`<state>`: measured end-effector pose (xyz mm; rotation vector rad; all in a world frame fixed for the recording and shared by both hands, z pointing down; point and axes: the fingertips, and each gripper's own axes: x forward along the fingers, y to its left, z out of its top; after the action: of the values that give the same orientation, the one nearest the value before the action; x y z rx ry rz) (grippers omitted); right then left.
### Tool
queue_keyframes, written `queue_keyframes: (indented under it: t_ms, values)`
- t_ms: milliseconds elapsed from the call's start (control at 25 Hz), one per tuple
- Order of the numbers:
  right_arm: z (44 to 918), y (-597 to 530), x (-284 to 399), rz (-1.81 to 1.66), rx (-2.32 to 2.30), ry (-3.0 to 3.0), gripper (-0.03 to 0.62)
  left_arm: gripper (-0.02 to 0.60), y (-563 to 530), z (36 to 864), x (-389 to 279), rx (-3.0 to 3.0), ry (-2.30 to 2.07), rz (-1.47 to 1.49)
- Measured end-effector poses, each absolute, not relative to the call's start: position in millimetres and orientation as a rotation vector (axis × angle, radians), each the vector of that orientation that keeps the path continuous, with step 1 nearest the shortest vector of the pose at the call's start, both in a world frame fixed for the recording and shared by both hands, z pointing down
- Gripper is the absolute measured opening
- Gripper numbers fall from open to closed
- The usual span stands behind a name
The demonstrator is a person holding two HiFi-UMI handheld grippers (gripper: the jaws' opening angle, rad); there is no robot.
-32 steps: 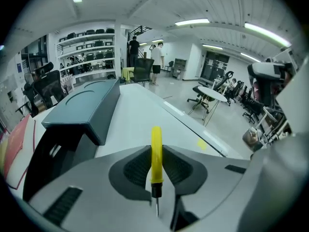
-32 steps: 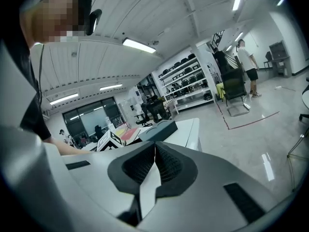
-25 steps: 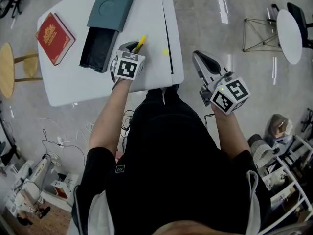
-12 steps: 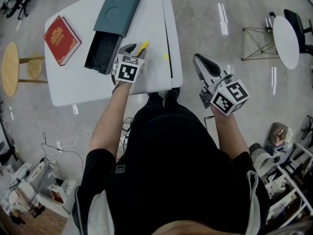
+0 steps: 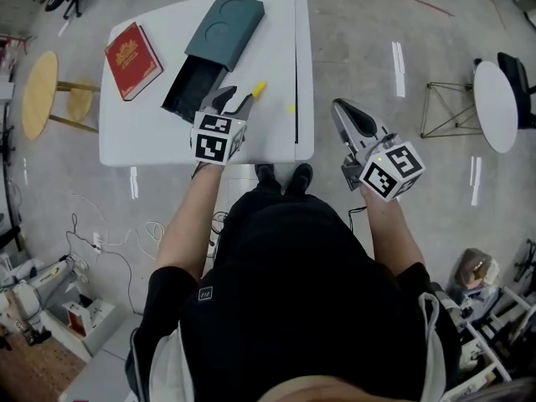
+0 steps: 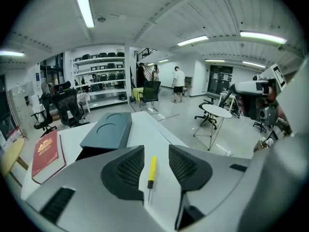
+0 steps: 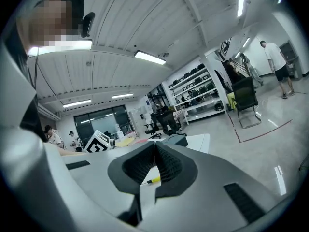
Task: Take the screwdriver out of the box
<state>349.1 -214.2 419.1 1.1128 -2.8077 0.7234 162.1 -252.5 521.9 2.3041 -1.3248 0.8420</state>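
Screwdriver [image 5: 259, 87] lies flat on the white table [image 5: 151, 136], out of the box, just right of the box's open end. In the left gripper view the screwdriver [image 6: 151, 170] shows whole: yellow handle pointing away, thin metal shaft toward the camera. Head view shows only the handle tip past the left tongs.

Left tongs [image 5: 234, 100] hang above the table over the screwdriver, tilted downward. Jaws wide apart, and they have just been opening. The screwdriver is seen through the gap [image 6: 156, 152] but rests on the table below, touched by neither pad. Nothing gripped.

Box [image 5: 214, 43]: dark teal sleeve with two round hollows on top, black inner tray slid out at the near end. Tray interior too dark to read. Box sits at an angle near the table's middle, also visible in the left gripper view [image 6: 107, 129].

Red book [image 5: 134, 49] lies flat left of the box, apart from it. Small yellow scrap [image 5: 291, 108] on the table right of the screwdriver.

Right tongs [image 5: 342, 112] are held off the table's right edge, above the floor, well apart from the screwdriver. Jaws closed together [image 7: 155, 148], nothing between them.

Round wooden stool [image 5: 38, 95] stands left of the table.
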Motion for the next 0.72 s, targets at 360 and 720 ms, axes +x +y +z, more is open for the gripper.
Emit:
queue_keyframes:
  t_ms: [360, 720]
  values:
    - [401, -202, 346, 0.654, 1.038, -2.883, 0.029, 0.147, -225, 451, 156, 2.331, -1.448, 0.644]
    - [387, -184, 289, 0.612, 1.035, -2.868, 0.029, 0.137, -183, 396, 93, 2.364, -1.556, 0.437]
